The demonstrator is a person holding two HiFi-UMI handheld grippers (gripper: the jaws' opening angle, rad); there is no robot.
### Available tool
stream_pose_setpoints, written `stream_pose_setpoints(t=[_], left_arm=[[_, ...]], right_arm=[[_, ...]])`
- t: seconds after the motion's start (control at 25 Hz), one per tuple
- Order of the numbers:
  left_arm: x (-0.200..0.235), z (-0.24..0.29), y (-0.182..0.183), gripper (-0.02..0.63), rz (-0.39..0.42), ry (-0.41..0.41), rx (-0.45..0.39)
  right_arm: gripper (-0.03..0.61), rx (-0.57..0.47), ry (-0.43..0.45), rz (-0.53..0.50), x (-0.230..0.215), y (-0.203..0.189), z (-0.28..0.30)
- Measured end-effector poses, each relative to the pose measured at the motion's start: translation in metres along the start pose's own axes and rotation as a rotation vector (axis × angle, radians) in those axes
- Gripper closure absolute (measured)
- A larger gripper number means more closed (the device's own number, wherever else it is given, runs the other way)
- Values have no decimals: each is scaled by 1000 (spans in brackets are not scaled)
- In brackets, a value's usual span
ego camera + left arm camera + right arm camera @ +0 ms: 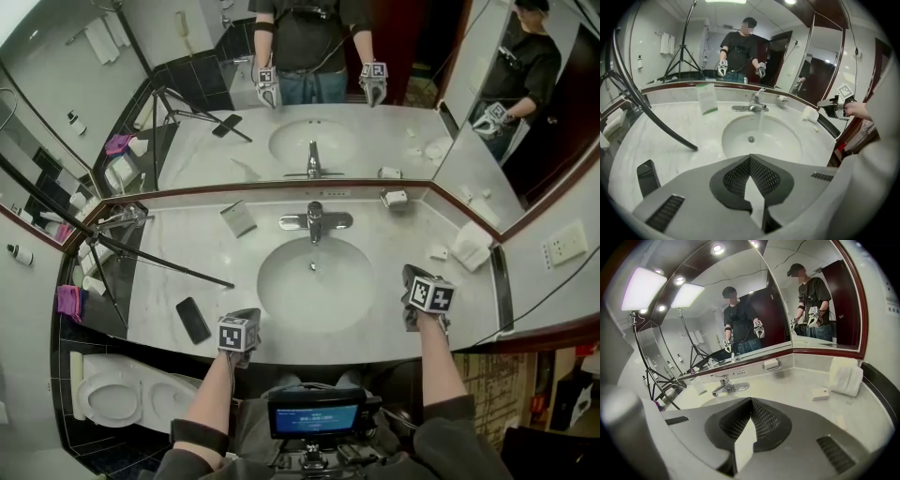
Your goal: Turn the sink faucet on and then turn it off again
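**Both grippers hang back at the near edge while the faucet appears to run**

We see the faucet (315, 221) at the far middle of the marble counter (197, 248), just behind the basin (281, 300) and under the mirror (375, 141). It is a chrome single-lever fitting with a wide flat base, a short spout reaching toward us over the bowl, and a lever on top. In the left gripper view a thin pale stream seems to drop from the spout toward the drain. We therefore judge the water to be on and the shutting-off not yet done.

The left gripper (247, 316) sits at the near rim of the counter, left of the basin, its jaws clenched together with nothing between them. We read it as parked: it aims over the bowl at the faucet but is well apart from it. The right gripper (412, 277) is at the basin's right side, a little farther in, also clenched tight and empty. The faucet lies to its far left. Shut jaws make sense to us here, since a lever wants a blunt push rather than a pinch. The right one looks the better placed for that push.

The rest lies out of the way. A phone (193, 320) lies flat near the left gripper, and a tripod leg (159, 262) slants across the left counter. A small card (238, 217) stands left of the faucet, and a folded towel (472, 246) rests at the far right.
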State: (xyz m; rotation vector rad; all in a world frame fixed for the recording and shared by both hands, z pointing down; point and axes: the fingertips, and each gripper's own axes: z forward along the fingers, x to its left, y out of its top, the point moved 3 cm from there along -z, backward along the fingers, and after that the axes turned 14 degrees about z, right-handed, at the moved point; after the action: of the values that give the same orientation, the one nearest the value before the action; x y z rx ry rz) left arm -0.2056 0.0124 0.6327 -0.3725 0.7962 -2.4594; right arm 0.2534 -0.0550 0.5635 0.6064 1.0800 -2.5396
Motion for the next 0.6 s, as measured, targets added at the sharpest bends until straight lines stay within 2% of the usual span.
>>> stream_pose_setpoints(t=[0.6], left_arm=[[-1, -2, -5, 612, -20, 5, -1]], right_arm=[[578, 30, 58, -130, 31, 12, 21]])
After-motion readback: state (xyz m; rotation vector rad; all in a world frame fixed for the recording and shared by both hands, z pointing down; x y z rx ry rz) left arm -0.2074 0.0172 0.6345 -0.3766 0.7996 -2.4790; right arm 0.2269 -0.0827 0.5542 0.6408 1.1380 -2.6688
